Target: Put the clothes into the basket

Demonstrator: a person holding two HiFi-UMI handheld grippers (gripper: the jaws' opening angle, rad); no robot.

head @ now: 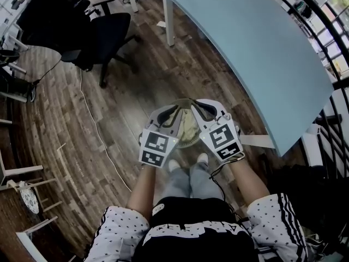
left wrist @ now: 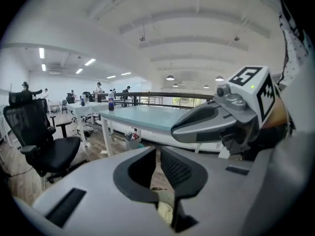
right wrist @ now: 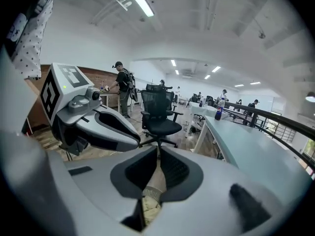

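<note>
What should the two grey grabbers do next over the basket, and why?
Probably lift both up and away from the round pale ribbed basket. The left gripper and the right gripper hang just above it with jaws together. No cloth shows between them, and the pale yellow cloth lies inside the basket, so that piece looks done.

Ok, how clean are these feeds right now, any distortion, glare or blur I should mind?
Head view: heavy fisheye bows the table edge, evenly lit. Left gripper view: black round vignette, ceiling lamps bright but no flare. Right gripper view: same vignette, strip light glares slightly.
</note>
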